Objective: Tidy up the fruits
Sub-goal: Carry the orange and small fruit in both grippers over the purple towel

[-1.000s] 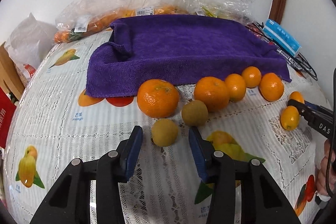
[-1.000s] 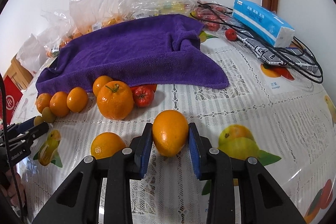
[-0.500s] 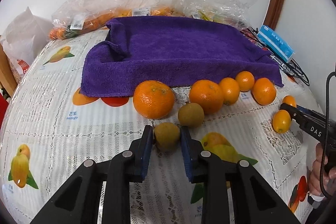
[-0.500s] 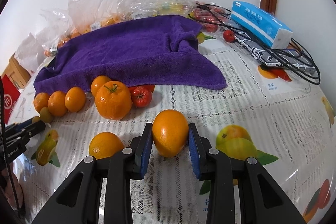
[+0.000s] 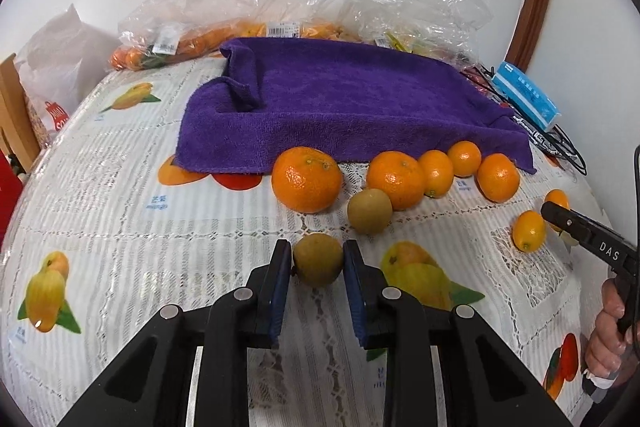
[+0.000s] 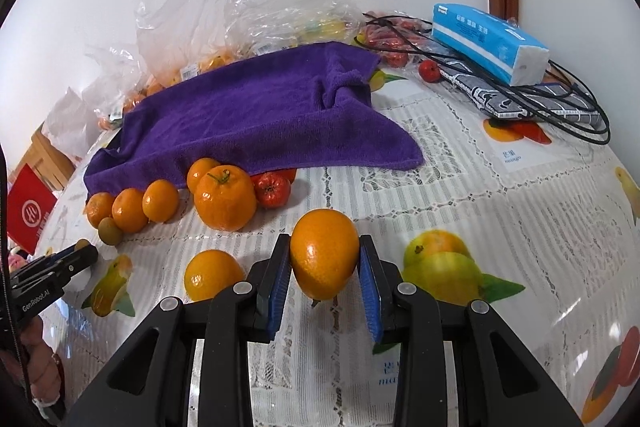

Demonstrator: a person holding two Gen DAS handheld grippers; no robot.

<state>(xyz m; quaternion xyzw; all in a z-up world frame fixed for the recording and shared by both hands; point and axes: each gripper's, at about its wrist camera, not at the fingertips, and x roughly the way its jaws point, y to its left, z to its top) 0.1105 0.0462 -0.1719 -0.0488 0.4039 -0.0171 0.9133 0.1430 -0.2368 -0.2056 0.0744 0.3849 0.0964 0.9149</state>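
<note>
My left gripper [image 5: 317, 259] is shut on a small brown-green round fruit [image 5: 318, 259], lifted slightly off the tablecloth. A second brown fruit [image 5: 369, 210] lies just beyond it, beside a large orange [image 5: 307, 179] and a row of smaller oranges [image 5: 436, 167] along the purple towel [image 5: 340, 103]. In the right wrist view, my right gripper [image 6: 325, 267] is shut on an oval orange [image 6: 325, 253], held just above the cloth. Another orange [image 6: 212, 275] lies to its left, and a stemmed orange [image 6: 225, 197] with a red tomato [image 6: 273, 189] sits by the towel's edge.
Clear plastic bags [image 5: 248, 7] of fruit stand behind the towel. A blue tissue pack [image 6: 486, 41], black cables [image 6: 560, 107] and a folded grey item lie at the back right. A person's hand [image 5: 608, 339] holds the right gripper at the left wrist view's right edge.
The left gripper's jaws moved forward around the near brown fruit and closed on it. The right gripper kept its hold on the oval orange and barely moved.
</note>
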